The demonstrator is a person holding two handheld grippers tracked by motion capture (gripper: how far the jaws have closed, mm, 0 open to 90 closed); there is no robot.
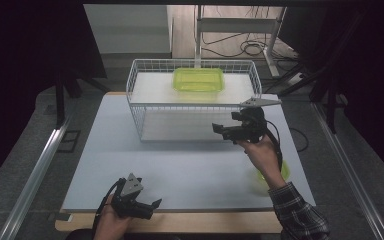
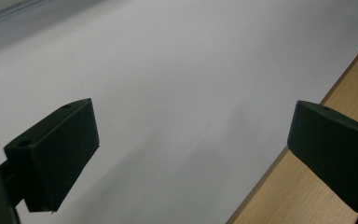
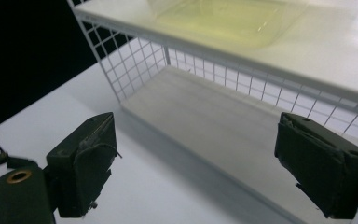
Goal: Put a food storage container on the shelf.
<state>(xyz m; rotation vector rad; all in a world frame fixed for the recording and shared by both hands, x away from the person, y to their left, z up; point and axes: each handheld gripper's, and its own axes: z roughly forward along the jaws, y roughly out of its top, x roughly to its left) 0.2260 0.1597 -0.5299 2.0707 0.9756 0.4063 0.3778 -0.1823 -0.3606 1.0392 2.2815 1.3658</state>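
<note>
Right gripper [image 1: 219, 131] empty, jaws apart, at wire rack's [image 1: 135, 107] four o'clock; green tub [image 1: 198, 80] shelved on top. Left gripper [image 1: 152, 207] open, parked at table [image 1: 180, 170] edge.

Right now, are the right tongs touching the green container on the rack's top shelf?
Apart. In the right gripper view the right tongs stand open and empty, with the green container well beyond them on the wire rack.

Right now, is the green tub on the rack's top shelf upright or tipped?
Upright. The green tub sits flat on the wire rack, its open mouth facing up and its rim level; nothing shows inside it.
</note>
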